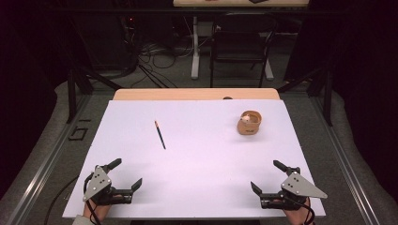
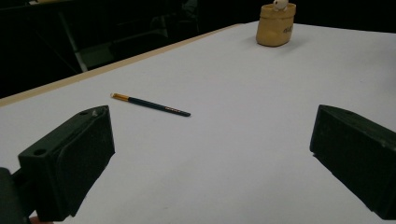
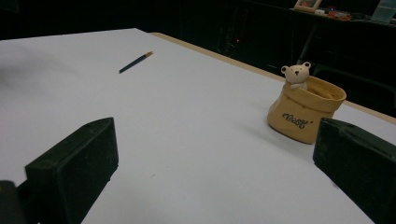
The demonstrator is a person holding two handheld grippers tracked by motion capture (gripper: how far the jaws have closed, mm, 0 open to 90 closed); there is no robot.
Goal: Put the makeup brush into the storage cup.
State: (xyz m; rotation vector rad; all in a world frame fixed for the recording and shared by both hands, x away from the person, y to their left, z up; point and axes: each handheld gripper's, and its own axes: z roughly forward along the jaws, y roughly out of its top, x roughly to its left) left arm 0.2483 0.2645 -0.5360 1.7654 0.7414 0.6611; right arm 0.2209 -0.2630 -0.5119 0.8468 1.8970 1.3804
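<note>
**Near the desk's front edge, both grippers wait with jaws spread**

Nearest the person, the left gripper [image 1: 126,176] and right gripper [image 1: 266,177] rest at the front corners of the white desk [image 1: 202,187], each with jaws spread wide and nothing between them. Farther in, left of centre, a dark pencil [image 1: 160,134] lies flat. Beyond, toward the far right, stands a tan bag-shaped pot [image 1: 249,123] with a small bear [image 3: 296,74] at its rim.

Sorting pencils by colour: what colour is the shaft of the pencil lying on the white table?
Dark blue-green pencil, with an orange-gold band near one end; clearest in the left gripper view.
</note>
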